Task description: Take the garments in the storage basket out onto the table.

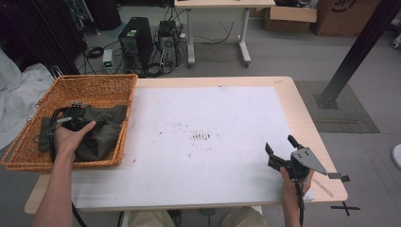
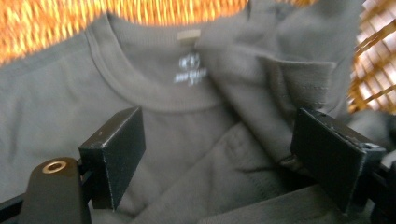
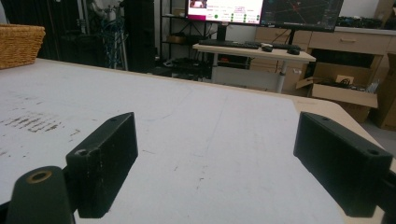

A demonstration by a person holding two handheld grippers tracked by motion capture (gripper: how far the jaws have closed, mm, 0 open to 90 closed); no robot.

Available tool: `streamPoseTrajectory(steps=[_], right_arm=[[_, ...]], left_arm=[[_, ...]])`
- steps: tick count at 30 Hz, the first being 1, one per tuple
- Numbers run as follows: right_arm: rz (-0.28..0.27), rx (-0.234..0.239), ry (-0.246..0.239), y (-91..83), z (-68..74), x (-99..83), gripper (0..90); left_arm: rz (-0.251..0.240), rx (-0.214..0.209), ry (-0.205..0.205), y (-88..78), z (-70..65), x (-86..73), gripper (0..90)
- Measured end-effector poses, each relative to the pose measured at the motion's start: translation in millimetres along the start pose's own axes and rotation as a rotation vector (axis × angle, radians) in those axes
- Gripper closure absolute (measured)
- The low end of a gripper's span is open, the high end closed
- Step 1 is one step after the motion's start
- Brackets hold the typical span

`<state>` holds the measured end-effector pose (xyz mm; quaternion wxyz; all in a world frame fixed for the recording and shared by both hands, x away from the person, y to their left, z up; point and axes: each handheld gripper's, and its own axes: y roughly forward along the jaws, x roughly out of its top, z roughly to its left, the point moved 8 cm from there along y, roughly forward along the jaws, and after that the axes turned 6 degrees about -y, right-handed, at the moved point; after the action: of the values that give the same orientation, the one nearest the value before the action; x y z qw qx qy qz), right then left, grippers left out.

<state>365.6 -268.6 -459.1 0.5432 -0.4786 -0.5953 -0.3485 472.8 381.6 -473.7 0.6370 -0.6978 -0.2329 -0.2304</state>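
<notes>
a scuffed white sheet covers the pale wooden table on a grey floor. at nine o'clock, the woven wicker basket holds the crumpled olive cotton t-shirt, under the left gripper, jaws spread wide. the right gripper sits at four o'clock, agape, holding nothing.

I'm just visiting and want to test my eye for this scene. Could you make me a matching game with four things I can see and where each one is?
Things:
1. olive T-shirt
2. wicker basket
3. left tongs
4. right tongs

Places:
A. open, over the white table cover near the table's right edge
B. on the left end of the table
C. open, down in the basket over the shirt's collar
D. crumpled inside the basket

Pairs: 1-D, 2-B, 3-C, 4-A
</notes>
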Motion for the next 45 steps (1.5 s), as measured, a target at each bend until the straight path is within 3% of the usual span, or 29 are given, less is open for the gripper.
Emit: streamPoseTrajectory(steps=[1,5,6,7,8,9,10,11,12,14,19,30,32,33,34,35,36,37,39,40,41,45], right_arm=[[0.000,0.000,0.001,0.0,-0.1,0.0,13.9],[0.001,0.002,-0.001,0.0,0.2,0.0,13.9],[0.001,0.002,-0.001,0.0,0.2,0.0,13.9],[0.001,0.002,-0.005,0.1,0.4,0.0,13.9],[0.001,0.002,-0.005,0.1,0.4,0.0,13.9],[0.002,0.002,-0.006,0.2,0.7,0.0,13.9],[0.002,0.002,-0.006,0.2,0.7,0.0,13.9],[0.003,0.002,-0.006,0.2,0.6,0.0,13.9],[0.003,0.002,-0.006,0.2,0.6,0.0,13.9],[0.004,0.001,-0.006,0.3,0.6,-0.1,13.9],[0.010,-0.001,-0.010,0.9,0.9,-0.3,13.9],[0.014,-0.002,-0.012,1.3,1.0,-0.5,14.0],[0.017,0.000,-0.012,1.5,1.2,-0.6,13.9],[0.018,0.000,-0.015,1.8,1.3,-0.6,14.0],[0.018,0.000,-0.015,1.8,1.3,-0.6,14.0],[0.021,0.001,-0.018,2.2,1.8,-0.7,14.0],[0.021,0.001,-0.018,2.2,1.8,-0.7,14.0],[0.024,0.002,-0.023,2.4,2.2,-0.8,14.0],[0.023,0.001,-0.024,2.3,2.3,-0.7,14.0],[0.023,0.001,-0.024,2.3,2.3,-0.7,14.0],[0.022,0.000,-0.021,2.3,2.0,-0.7,14.0],[0.020,-0.001,-0.018,2.0,1.8,-0.7,14.1]], left_arm=[[0.026,0.025,0.023,5.3,3.1,-5.2,17.3],[0.028,0.054,0.017,8.4,10.7,-7.5,6.7],[0.036,0.079,0.009,9.2,13.8,-8.2,6.7],[0.057,0.156,0.016,11.2,21.7,-9.7,1.0],[0.057,0.156,0.016,11.2,21.7,-9.7,1.1],[0.059,0.147,-0.032,14.1,25.4,-10.2,0.3],[0.059,0.147,-0.032,14.1,25.4,-10.2,0.4],[0.063,0.122,-0.077,16.2,27.6,-11.2,0.3],[0.063,0.122,-0.077,16.2,27.6,-11.2,0.3],[0.066,0.084,-0.132,18.0,30.2,-13.4,0.4],[0.053,0.063,-0.118,18.0,30.3,-13.1,2.6],[0.067,0.089,-0.117,16.9,28.4,-12.0,4.7],[0.069,0.085,-0.104,15.4,25.5,-10.6,10.0],[0.067,0.077,-0.069,12.7,19.1,-9.3,16.3],[0.067,0.077,-0.069,12.7,19.1,-9.3,23.5],[0.064,0.062,-0.045,10.9,14.5,-8.9,34.8],[0.058,0.070,-0.021,10.0,11.0,-8.5,34.8],[0.057,0.061,0.009,8.7,5.5,-8.2,44.3],[0.058,0.058,0.016,7.9,3.3,-8.2,56.7],[0.048,0.050,0.026,7.6,1.8,-7.8,56.7],[0.060,0.023,0.031,7.5,-0.7,-9.1,80.1],[0.072,0.027,0.004,6.4,-1.0,-6.8,85.4]])
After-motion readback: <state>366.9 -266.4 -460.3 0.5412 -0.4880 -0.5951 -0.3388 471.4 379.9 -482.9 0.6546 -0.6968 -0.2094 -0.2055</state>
